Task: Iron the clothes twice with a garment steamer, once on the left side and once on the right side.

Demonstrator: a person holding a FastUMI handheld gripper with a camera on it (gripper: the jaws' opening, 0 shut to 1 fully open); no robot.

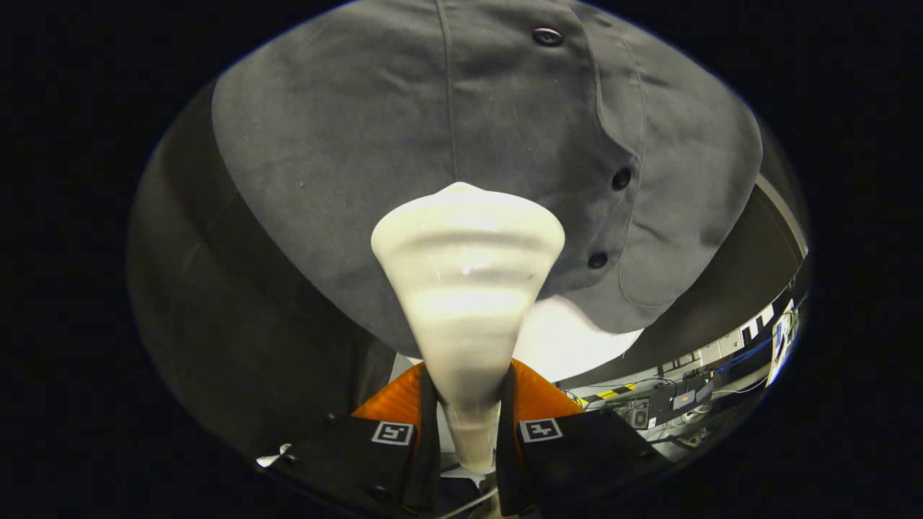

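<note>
A white garment steamer (467, 288) stands up between my fingers, narrow at its handle and widening to a broad head. My gripper (467, 425) is shut on the steamer's handle, one finger on each side. The steamer's head rests against or just in front of a grey button-up shirt (346, 158) that hangs ahead of me. The head sits just left of the shirt's button placket (620, 179), low on the garment. Several dark buttons run down the placket. Whether the head touches the cloth I cannot tell.
A white surface (570, 339) shows under the shirt's hem, beyond my fingers. Dark booth cloth (216, 310) hangs left of the shirt. To the lower right lie a floor with yellow-black tape (613, 393), cables and equipment boxes (670, 404).
</note>
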